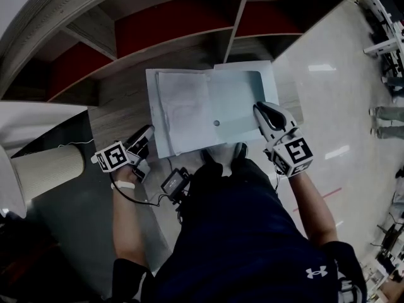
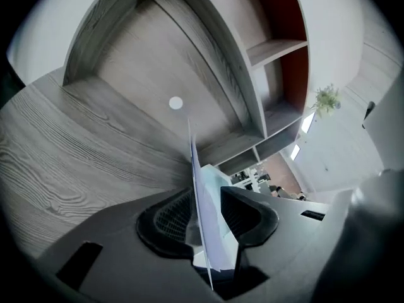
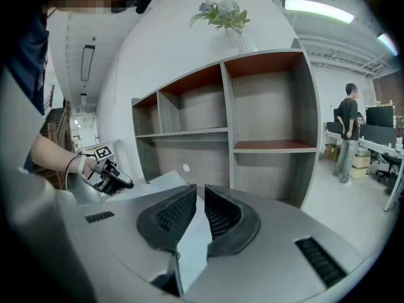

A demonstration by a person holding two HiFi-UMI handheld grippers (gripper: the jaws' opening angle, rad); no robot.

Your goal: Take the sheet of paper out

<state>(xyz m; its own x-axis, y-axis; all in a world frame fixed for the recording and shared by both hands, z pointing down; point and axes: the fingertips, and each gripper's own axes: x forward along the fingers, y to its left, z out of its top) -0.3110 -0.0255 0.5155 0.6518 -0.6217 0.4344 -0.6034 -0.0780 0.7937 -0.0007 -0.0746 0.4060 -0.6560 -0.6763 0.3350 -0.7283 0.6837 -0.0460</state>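
A pale blue clear folder is held up flat in front of the shelves, and a white sheet of paper covers its left half. My right gripper is shut on the folder's right edge; in the right gripper view the folder is pinched between the two pads of that gripper. My left gripper sits at the lower left corner. In the left gripper view the sheet's edge stands between the jaws of this gripper, which are parted with a gap on the right side.
A grey wooden shelf unit with red back panels stands straight ahead, with a vase of flowers on top. A white rounded counter is at my left. A person stands far off on the glossy floor to the right.
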